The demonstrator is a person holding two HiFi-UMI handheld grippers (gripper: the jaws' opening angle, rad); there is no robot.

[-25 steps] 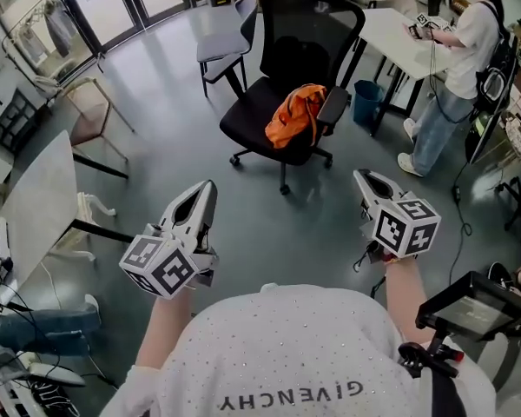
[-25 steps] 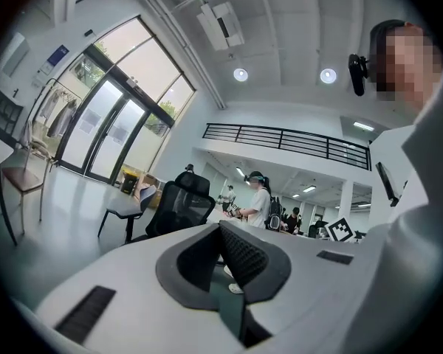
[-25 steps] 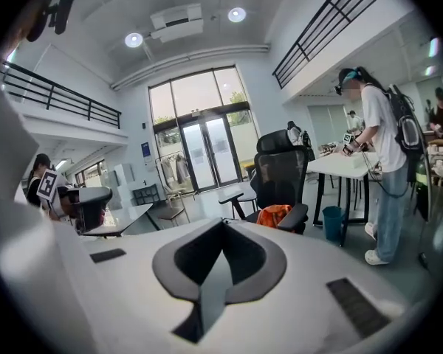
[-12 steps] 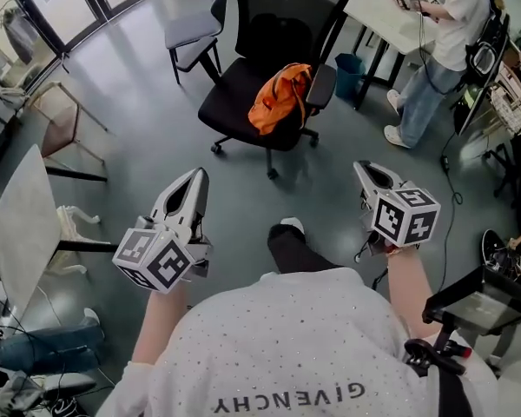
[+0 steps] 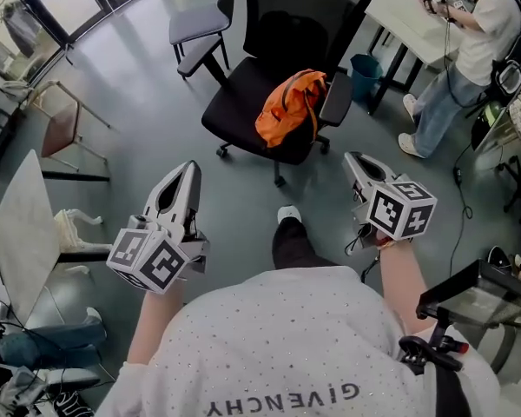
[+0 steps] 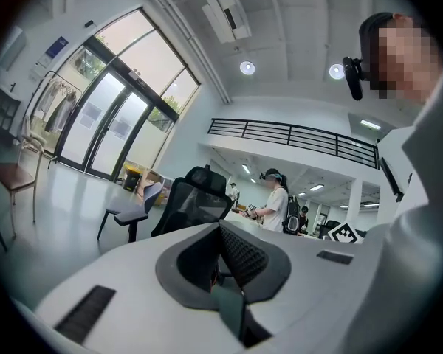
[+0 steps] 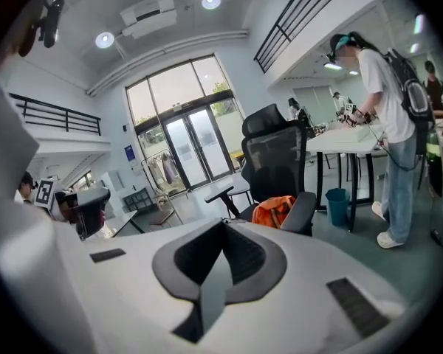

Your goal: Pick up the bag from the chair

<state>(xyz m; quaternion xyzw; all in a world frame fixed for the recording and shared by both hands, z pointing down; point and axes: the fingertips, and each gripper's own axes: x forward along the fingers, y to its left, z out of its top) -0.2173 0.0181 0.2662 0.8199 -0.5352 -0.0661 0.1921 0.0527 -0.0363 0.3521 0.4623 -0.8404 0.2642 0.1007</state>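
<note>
An orange bag [image 5: 289, 107] lies crumpled on the right side of the seat of a black office chair [image 5: 240, 111], against its armrest. Both grippers hang in the air short of the chair, apart from the bag. My left gripper [image 5: 191, 165] is shut and empty, pointing toward the chair's left side. My right gripper [image 5: 352, 157] is also shut and empty, just right of the chair's base. In the right gripper view the bag [image 7: 275, 210] shows beyond the closed jaw tips [image 7: 223, 221]. The left gripper view shows the chair back [image 6: 196, 201] past its closed tips [image 6: 220, 226].
A grey chair [image 5: 195, 29] stands behind the office chair. A white table [image 5: 408, 24], a teal bin [image 5: 362, 63] and a standing person [image 5: 495, 42] are at the right. A wooden chair [image 5: 61, 124] and a white table [image 5: 22, 224] are at the left. My foot [image 5: 288, 215] is forward.
I have stepped toward the chair; a foot and leg now show between the grippers. Both grippers stay shut and about level.
</note>
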